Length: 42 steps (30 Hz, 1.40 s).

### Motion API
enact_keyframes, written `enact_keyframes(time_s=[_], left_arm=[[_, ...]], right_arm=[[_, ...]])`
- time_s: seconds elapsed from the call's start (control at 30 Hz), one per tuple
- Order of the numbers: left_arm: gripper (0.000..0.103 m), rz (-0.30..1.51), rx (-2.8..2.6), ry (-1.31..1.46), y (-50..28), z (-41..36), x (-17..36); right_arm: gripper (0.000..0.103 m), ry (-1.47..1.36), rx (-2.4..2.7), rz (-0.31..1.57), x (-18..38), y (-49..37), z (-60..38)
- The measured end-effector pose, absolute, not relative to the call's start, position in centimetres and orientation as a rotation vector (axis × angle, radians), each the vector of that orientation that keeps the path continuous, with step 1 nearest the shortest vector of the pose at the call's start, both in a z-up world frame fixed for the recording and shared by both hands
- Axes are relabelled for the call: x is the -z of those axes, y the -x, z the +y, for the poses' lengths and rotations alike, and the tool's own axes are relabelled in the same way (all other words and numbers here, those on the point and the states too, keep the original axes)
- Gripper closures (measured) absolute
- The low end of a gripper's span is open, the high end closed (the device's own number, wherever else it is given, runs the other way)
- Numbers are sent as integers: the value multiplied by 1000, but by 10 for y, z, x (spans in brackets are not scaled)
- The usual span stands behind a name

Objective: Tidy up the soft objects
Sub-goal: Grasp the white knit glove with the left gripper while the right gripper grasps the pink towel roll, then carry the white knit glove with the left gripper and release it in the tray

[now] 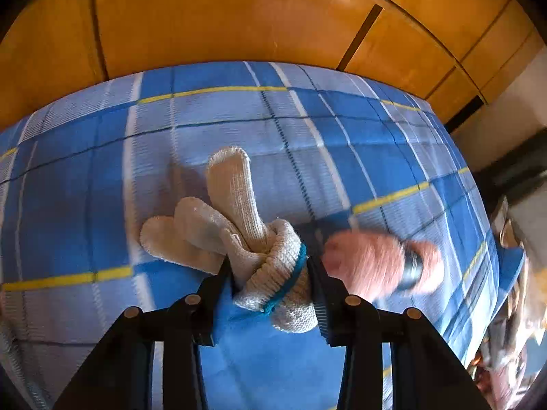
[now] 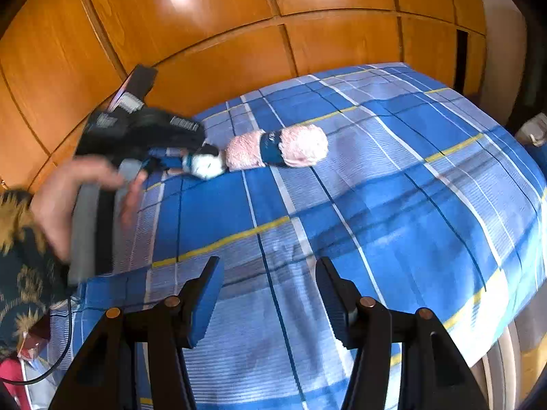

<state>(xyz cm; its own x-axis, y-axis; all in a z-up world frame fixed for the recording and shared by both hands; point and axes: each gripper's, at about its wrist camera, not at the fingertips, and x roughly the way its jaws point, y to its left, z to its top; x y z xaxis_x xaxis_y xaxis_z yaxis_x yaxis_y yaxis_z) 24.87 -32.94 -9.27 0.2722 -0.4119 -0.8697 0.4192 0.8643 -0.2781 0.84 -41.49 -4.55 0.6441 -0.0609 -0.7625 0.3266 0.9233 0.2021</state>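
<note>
My left gripper (image 1: 270, 273) is shut on a bunched white knit glove (image 1: 236, 232) with a blue cuff edge, held low over the blue plaid bedspread (image 1: 376, 143); the glove's fingers point away from me. A rolled pink fuzzy sock (image 1: 379, 263) with a dark band lies just right of it, blurred. In the right wrist view the pink sock (image 2: 290, 147) lies on the bed's far side beside the white glove (image 2: 205, 165) in the left gripper (image 2: 191, 157). My right gripper (image 2: 270, 273) is open and empty above the bedspread (image 2: 393, 188).
Orange wooden wardrobe doors (image 2: 222, 34) stand behind the bed. The person's hand (image 2: 68, 198) holds the left gripper's handle at the left. Cluttered items (image 1: 512, 307) sit past the bed's right edge.
</note>
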Motion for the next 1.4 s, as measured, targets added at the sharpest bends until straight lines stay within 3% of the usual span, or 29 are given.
enact_keyframes(time_s=[0.27,0.57,0.67,0.73,0.8,1.17,1.4], left_arm=[[62,1135,575,-58,-212,-286,99],[61,1099,589,-122,-199,-284,104],[60,1103,584,-101,-201,-282,107],[59,1104,581,-91,-201,-282,108],[58,1100,579,-86,-201,-281,109],[63,1112,574,-94,-203,-277,99],[63,978,515,-44,-232,-247,26]], right_arm=[[46,203,101,913,31,-98,-424],[43,563,-11,1141,76,-202,-421],[45,543,-37,1188,89,-217,-424],[59,502,-35,1182,90,-220,-425],[63,463,4,1181,87,-218,-425],[62,-2,61,1239,71,-144,-404],[61,-135,110,1159,83,-132,-412]])
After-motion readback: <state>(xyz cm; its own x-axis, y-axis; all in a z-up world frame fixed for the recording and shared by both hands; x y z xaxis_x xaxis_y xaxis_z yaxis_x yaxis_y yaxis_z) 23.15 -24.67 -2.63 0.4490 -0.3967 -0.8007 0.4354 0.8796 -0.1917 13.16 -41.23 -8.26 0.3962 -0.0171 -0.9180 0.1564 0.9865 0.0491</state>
